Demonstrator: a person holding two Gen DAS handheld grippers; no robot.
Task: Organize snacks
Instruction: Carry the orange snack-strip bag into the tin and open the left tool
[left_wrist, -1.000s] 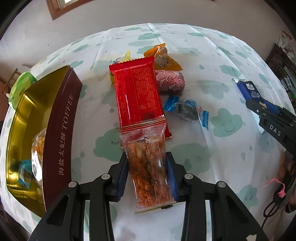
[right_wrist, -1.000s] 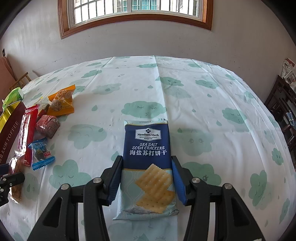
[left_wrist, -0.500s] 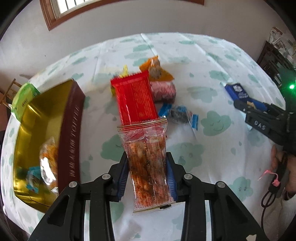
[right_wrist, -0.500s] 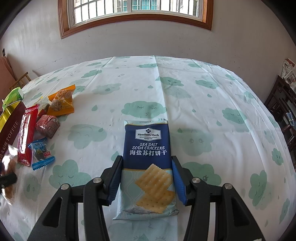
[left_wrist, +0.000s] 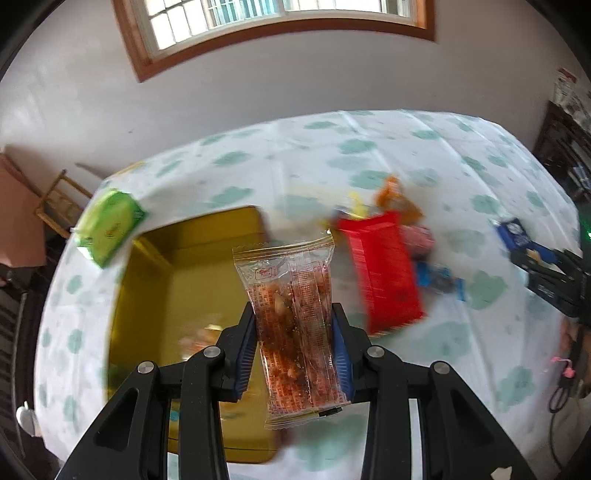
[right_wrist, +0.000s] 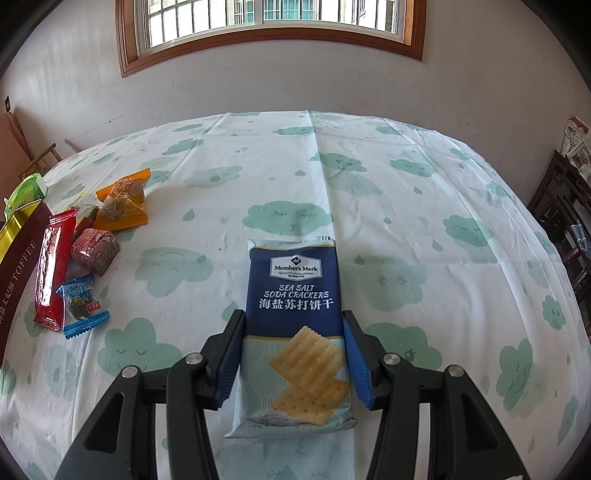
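My left gripper (left_wrist: 294, 352) is shut on a clear packet of reddish snack (left_wrist: 295, 325) and holds it in the air above the open gold toffee tin (left_wrist: 173, 280). My right gripper (right_wrist: 293, 363) is shut on a blue soda cracker pack (right_wrist: 295, 325) that rests on the cloud-print tablecloth (right_wrist: 406, 206). Loose snacks lie to the left in the right wrist view: a red bar (right_wrist: 51, 269), a blue candy (right_wrist: 81, 299), a pink wrapped sweet (right_wrist: 96, 249) and an orange packet (right_wrist: 123, 205). The tin's maroon side (right_wrist: 16, 280) shows at the left edge.
A green packet (left_wrist: 107, 225) lies at the table's far left corner beside the tin. Some snacks lie blurred inside the tin. A wooden chair (left_wrist: 61, 203) stands beyond the table edge, dark shelving (right_wrist: 569, 229) at the right. A hand (left_wrist: 569, 332) holds the right gripper.
My left gripper has lifted the clear snack packet off the table and carried it left, from beside the red bar to above the gold tin. The right gripper and cracker pack have not moved.
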